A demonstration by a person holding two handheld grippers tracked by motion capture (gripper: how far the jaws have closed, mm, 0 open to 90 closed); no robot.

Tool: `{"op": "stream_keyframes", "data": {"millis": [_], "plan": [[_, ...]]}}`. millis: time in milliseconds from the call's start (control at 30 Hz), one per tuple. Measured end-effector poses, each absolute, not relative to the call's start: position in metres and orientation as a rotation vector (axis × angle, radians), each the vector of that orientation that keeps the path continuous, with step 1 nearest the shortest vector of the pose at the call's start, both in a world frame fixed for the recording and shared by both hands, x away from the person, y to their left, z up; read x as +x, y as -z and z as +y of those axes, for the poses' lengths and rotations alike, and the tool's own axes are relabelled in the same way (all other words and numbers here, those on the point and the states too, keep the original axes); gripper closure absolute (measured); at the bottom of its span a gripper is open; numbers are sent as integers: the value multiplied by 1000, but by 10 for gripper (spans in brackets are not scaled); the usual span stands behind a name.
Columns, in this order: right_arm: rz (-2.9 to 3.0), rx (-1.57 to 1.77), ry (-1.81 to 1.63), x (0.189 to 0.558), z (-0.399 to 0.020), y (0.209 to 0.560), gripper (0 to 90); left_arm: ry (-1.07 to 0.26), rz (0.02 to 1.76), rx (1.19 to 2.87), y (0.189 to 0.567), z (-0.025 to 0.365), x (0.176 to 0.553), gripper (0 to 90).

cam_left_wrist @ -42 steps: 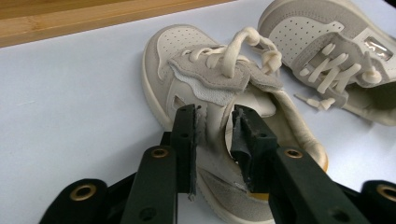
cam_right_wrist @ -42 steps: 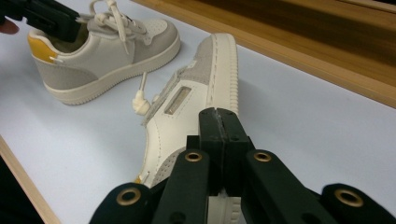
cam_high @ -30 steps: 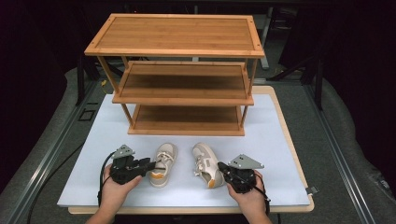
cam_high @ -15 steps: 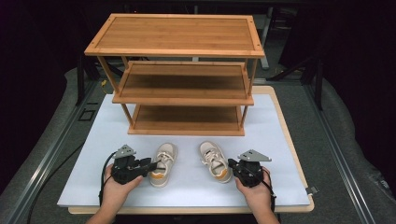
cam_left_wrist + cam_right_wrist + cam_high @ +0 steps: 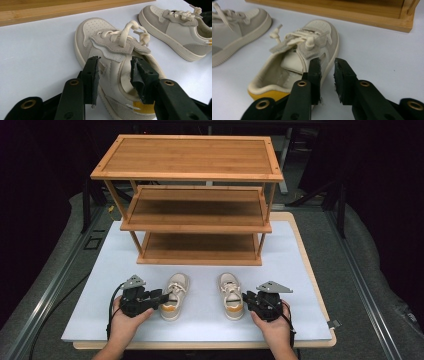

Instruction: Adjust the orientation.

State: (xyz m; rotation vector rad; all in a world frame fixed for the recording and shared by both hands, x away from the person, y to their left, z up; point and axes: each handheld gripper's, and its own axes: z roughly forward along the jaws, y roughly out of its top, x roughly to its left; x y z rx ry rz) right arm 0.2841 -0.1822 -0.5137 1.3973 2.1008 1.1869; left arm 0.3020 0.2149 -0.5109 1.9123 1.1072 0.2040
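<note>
My left gripper [image 5: 161, 297] and right gripper [image 5: 246, 298] sit low, pointing inward — both jaws just eased apart, clamping nothing.

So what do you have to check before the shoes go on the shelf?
1. Both shoes upright, toes to the rack: ok.
2. Left gripper astride the left shoe wall: ok, jaws have just been opening, not pressing.
3. Right gripper on the right shoe: not ok, jaws have just been opening, the shoe's wall beside the gap.
4. Bottom shelf free: ok.
5. Laces away from the pads: ok.
</note>
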Motion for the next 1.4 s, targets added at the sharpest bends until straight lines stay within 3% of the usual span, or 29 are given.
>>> {"op": "stream_keyframes", "data": {"millis": [533,767,967,1133,1167,1400], "plan": [[2079,1329,-1284,281,-166,510,636,-222,1117,1900,516,210,307,551],[2090,1374,-1254,290,-164,518,594,-235,1132,1892,520,206,312,484],[2088,1395,-1246,295,-163,522,531,-238,1131,1891,522,205,314,524],[2085,1402,-1214,297,-161,523,531,-243,1137,1906,521,204,314,545],[2093,1408,-1225,297,-161,523,582,-242,1139,1905,521,204,314,547],[2099,1464,-1235,298,-159,519,617,-222,1187,1894,519,198,314,564]]}}
